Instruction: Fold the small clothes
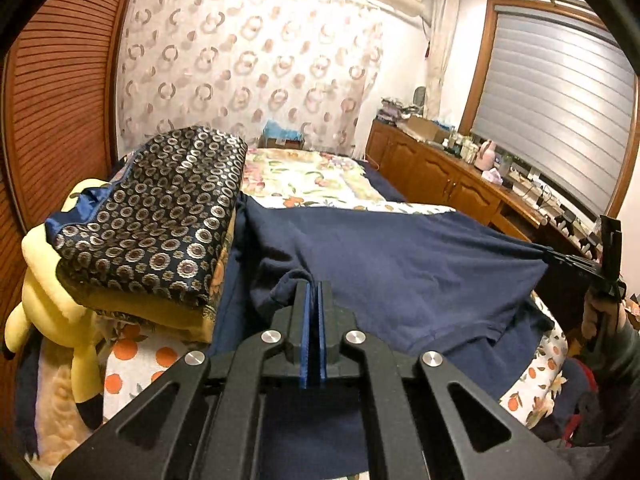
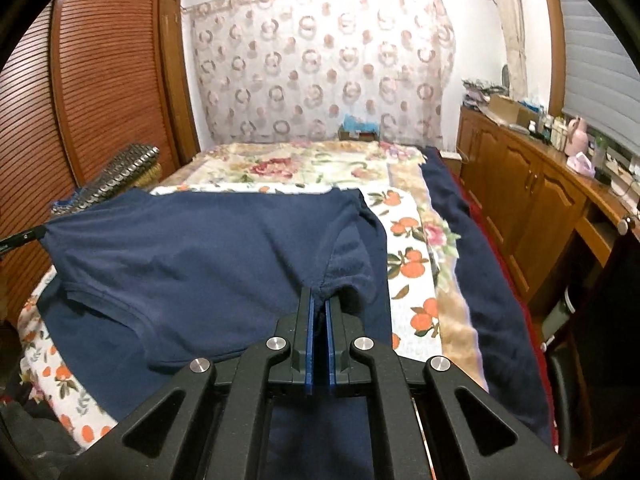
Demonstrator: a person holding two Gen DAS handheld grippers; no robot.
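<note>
Between my two grippers, left gripper (image 1: 315,286) and right gripper (image 2: 319,300) each clenched on a corner, the shirt (image 1: 400,264) hangs stretched above the bed (image 2: 416,264), taut for folding.

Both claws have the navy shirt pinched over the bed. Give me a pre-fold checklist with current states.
1. Left claw shut on navy shirt: ok.
2. Right claw shut on the shirt: ok.
3. Cloth stretched between the claws, little sag: ok.
4. Hem lifted off the bedspread: ok.
5. Far end lying flat: cannot tell.
6. Folded patterned blanket clear of the shirt's left edge: not ok, it is close beside it.
</note>
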